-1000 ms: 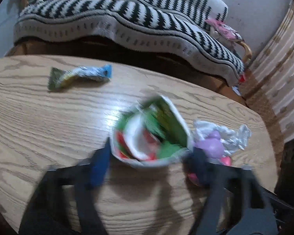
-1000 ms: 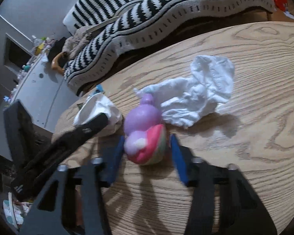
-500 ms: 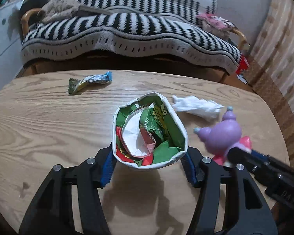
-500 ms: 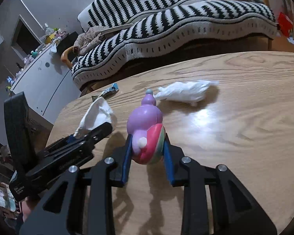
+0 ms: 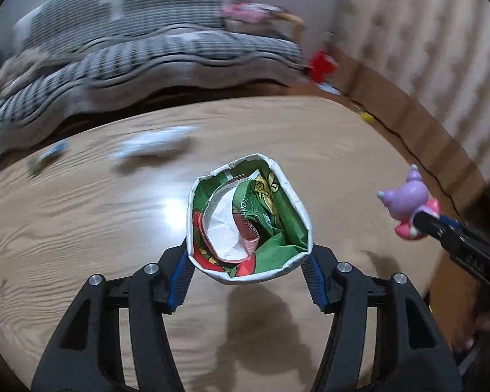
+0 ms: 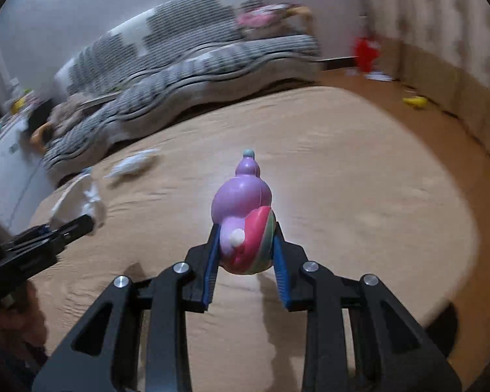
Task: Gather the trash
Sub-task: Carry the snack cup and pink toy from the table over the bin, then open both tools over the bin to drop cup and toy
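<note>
Starting on your left: your left gripper [image 5: 248,277] has its blue pads pressed against both sides of the crumpled green-and-white paper snack cup [image 5: 246,225], so that cup is clamped and raised above the oval wood-grain table [image 5: 81,228]. It sits upright with its open mouth toward the camera and wrappers stuffed inside; its long axis runs along the fingers, away from you. Keep it mouth-up while you carry it, or the loose wrappers may spill out. Squeeze no harder, since the paper wall looks ready to buckle.

Farther back on the table, a crumpled white tissue [image 5: 153,143] and a small blue-and-green candy wrapper [image 5: 47,160] lie well apart from the cup. Both are blurred; they look like the trash left to collect.

On your right, the right gripper [image 6: 245,248] has just been closing and now pinches the purple-and-pink rounded plastic toy figure [image 6: 245,215] by its pink base. The toy's long axis points forward along the fingers, its small teal tip leading. Carry it level over the table and judge whether it really belongs with the trash.
</note>
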`<state>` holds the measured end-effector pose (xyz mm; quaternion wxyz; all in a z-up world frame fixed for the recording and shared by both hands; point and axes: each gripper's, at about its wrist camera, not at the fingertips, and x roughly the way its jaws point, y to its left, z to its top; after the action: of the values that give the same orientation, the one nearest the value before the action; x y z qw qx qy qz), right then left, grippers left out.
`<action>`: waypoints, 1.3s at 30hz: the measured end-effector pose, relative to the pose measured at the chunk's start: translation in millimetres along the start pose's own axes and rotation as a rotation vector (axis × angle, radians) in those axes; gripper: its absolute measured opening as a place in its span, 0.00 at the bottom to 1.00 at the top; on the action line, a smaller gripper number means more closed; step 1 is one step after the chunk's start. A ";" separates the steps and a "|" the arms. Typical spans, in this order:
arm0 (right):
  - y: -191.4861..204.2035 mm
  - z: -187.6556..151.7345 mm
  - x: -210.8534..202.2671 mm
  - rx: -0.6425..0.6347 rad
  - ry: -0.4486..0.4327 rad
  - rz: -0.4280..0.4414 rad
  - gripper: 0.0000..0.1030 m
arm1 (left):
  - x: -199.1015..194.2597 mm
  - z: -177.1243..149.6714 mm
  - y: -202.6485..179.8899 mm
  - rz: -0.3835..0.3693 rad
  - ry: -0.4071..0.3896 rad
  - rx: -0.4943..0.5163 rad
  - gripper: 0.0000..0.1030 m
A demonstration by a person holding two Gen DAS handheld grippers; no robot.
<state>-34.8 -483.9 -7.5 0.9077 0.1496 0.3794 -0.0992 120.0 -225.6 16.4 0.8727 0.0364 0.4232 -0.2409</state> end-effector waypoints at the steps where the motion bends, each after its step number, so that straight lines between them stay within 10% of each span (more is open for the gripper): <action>1: -25.2 -7.0 -10.2 0.028 -0.010 -0.044 0.29 | 3.1 -1.9 -25.0 -0.033 0.003 0.044 0.56; 12: -202.9 -83.7 -69.9 0.331 -0.006 -0.289 0.30 | 43.2 -65.2 -253.7 -0.298 0.087 0.435 0.56; 19: -264.9 -128.7 -83.0 0.479 0.088 -0.393 0.31 | 70.5 -105.3 -335.9 -0.402 0.185 0.557 0.56; 39: -284.8 -136.3 -65.8 0.531 0.137 -0.360 0.33 | 108.7 -124.6 -380.0 -0.449 0.271 0.633 0.56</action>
<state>-253.8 -698.7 -107.1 0.7772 0.3181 0.4208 -0.3431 -84.1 -569.6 -92.1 0.6806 0.2411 0.4366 -0.5367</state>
